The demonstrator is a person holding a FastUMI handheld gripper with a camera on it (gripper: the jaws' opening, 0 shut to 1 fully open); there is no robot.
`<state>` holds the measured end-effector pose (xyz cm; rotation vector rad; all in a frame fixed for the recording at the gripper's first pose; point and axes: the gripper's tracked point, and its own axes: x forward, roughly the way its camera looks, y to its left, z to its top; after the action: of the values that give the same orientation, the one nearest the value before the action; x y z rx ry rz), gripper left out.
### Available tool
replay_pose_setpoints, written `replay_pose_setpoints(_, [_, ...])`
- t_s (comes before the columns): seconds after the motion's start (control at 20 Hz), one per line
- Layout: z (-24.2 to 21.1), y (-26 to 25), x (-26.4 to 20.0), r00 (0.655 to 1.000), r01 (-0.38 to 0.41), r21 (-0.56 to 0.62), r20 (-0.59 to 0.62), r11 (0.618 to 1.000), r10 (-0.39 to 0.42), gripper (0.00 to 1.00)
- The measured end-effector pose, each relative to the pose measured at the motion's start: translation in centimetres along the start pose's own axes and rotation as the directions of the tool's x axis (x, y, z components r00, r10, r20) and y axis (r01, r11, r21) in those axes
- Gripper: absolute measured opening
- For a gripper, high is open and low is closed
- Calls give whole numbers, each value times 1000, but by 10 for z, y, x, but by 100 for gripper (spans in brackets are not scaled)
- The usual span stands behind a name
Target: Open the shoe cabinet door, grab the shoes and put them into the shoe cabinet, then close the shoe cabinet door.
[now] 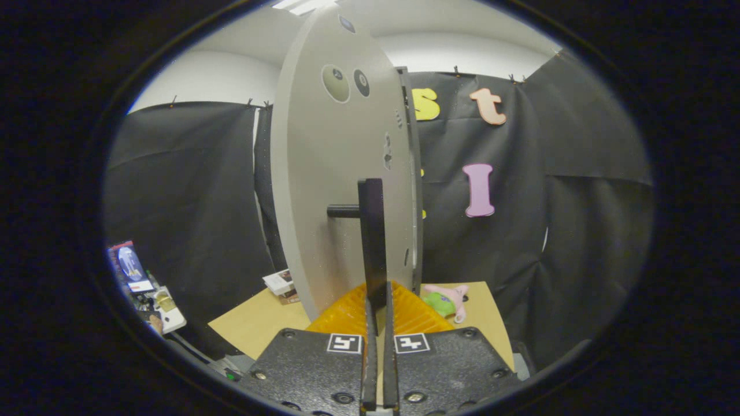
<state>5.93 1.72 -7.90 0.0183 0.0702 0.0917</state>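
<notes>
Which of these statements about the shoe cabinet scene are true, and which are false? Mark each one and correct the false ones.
1. The hand-held gripper is closed on the dark handle of the cabinet door. True.
2. The door handle is a round knob. False: it is a long upright bar on a short post.
3. A pink and green soft toy lies on the tan board beyond the fingers. True.
4. The cabinet door is black. False: it is light grey.
5. Small boxes sit by the door's lower edge. True.
</notes>
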Motion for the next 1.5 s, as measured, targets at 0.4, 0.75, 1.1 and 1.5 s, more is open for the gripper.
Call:
replay_pose_setpoints(0.4, [-1,-21,-9,999,34,74,4,997,-35,4])
replay_pose_setpoints(0.75, [-5,-31,-15,998,65,68,18,996,-66,6])
replay_pose_setpoints(1.1, [-39,-66,-65,969,246,4,-8,969,-246,97])
replay_pose_setpoints(1.5, [-61,6,-124,930,364,14,56,931,-364,100])
